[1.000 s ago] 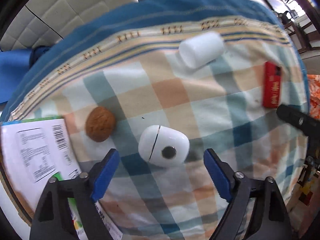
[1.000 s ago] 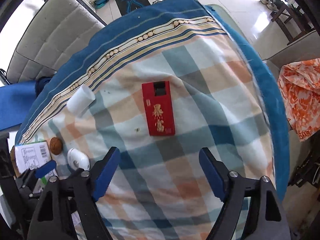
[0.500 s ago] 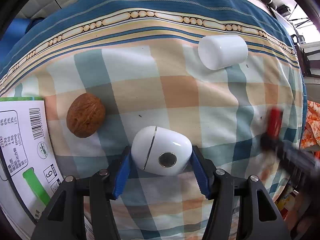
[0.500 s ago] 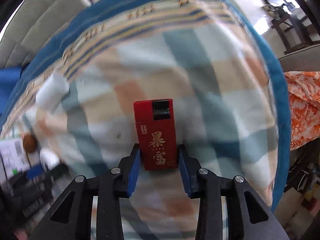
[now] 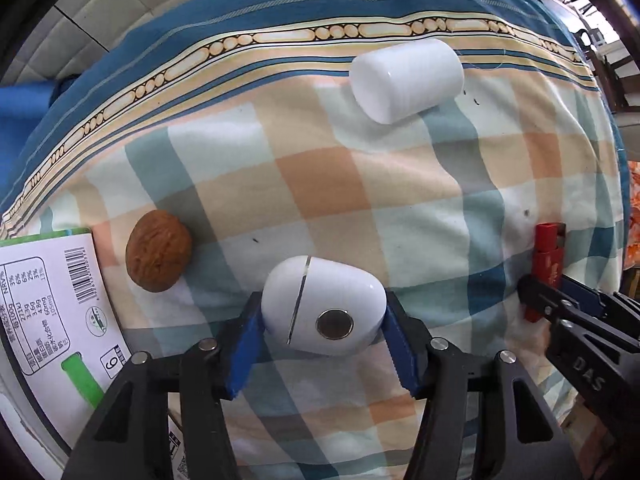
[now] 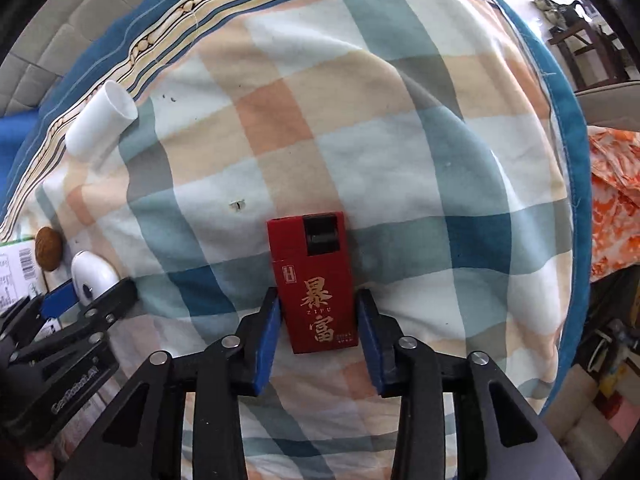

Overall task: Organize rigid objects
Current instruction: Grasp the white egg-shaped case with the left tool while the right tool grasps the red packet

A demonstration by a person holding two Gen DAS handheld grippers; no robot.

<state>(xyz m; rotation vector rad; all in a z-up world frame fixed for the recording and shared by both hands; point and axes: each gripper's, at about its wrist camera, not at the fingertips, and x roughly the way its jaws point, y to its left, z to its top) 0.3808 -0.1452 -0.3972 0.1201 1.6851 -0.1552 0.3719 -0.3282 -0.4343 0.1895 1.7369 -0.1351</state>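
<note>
**A:** What's the setting?

**B:** A checked cloth in pale green, orange and white with a blue patterned border point(image 6: 400, 152), spread over a soft, rounded surface. A tiled floor and some furniture show beyond its edges.

**A:** And the two tools?

**B:** The left gripper point(image 5: 322, 344) has its blue pads against both sides of a glossy white, pebble-shaped plastic case with a round dark button point(image 5: 323, 311), pinching it across the width where it lies on the cloth. The right gripper point(image 6: 318, 330) straddles the lower half of a flat red rectangular lighter with gold characters point(image 6: 316, 280). Its pads sit just beside the long edges; I cannot tell whether they press yet.

**A:** Why those holds?

**B:** My guess: the case is smooth and rounded, so a grip at the widest part stops it slipping out. The lighter is thin, so its narrow sides are the only purchase.

**A:** Anything else nearby?

**B:** A brown wrinkled walnut point(image 5: 158, 256) just left of the case, a white printed carton with a barcode point(image 5: 48, 312) at the cloth's edge, and a white plastic cylinder lying on its side point(image 5: 406, 80) near the border, well apart.
</note>
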